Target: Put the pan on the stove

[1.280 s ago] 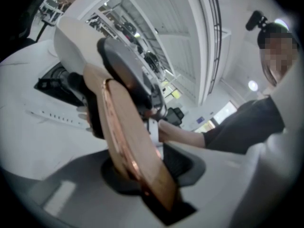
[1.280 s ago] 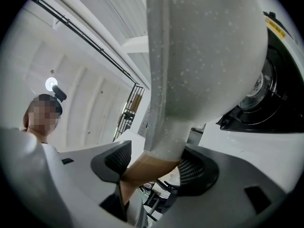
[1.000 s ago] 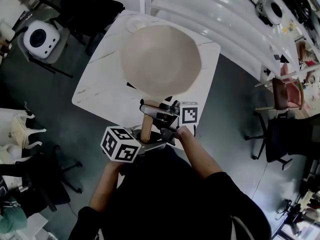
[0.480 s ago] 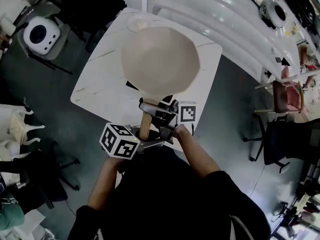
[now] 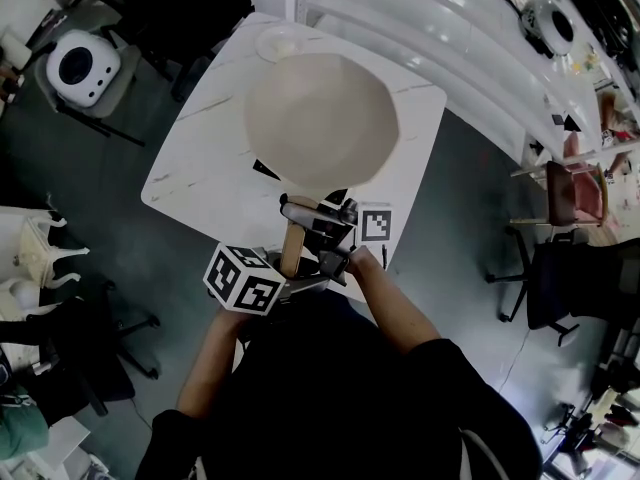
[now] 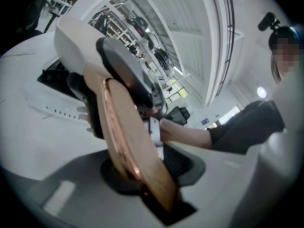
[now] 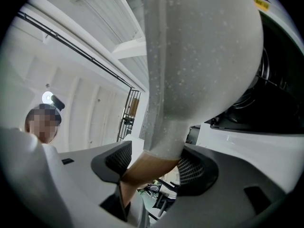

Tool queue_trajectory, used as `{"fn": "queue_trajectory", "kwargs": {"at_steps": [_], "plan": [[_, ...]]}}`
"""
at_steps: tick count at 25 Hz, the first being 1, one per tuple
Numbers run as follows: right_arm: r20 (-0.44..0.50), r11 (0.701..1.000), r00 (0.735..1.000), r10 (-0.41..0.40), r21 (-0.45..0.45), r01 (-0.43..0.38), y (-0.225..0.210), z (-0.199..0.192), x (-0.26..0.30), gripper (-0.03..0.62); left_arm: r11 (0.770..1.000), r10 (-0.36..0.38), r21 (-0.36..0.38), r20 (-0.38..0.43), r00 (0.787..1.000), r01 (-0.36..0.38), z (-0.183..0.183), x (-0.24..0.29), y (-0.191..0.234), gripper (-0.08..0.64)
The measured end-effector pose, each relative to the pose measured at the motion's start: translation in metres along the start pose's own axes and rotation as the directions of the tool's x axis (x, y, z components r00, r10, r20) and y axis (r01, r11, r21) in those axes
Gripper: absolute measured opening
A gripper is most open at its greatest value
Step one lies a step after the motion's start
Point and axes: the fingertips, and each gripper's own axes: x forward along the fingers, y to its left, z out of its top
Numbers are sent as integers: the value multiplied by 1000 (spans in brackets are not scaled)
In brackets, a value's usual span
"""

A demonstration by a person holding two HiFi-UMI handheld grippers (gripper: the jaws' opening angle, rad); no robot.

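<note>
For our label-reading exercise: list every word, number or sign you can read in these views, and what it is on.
No words or numbers can be read.
Marker cubes: black-and-white square patterns, no lettering.
Yellow sticker, right gripper view: too blurred.
Small marks on the white surface: too small.

No readable text, label, brand or number in any view — none legible.
</note>
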Motion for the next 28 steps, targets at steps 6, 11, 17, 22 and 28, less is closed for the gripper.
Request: {"fn": "queue_trajectory", "kwargs": {"at_steps": [6,11,17,22,28], "plan": [[-1,1000,1000,-5,-3,5,-4,-4,-4,253,1000,9,0,14,1000,-9,-6,7,5,132],[-6,1000,1000,-5,-10,5,-8,-7,-7,253,1000,1,-5,30,1000,-1,-10,11,9,135],[-4,999,1000,-24,-47,24,-9,-8,-10,255,999,-45,13,71,996,44,-9,10,5,201],[2,998,999,-47,-32,47,-13,-8,-19,285,996,-81,-13,145,986,84,-4,3,9,288],[15,995,996,-94,-38,94,-21,-9,-29,298,984,-132,-86,250,959,157,4,-8,13,291]]}}
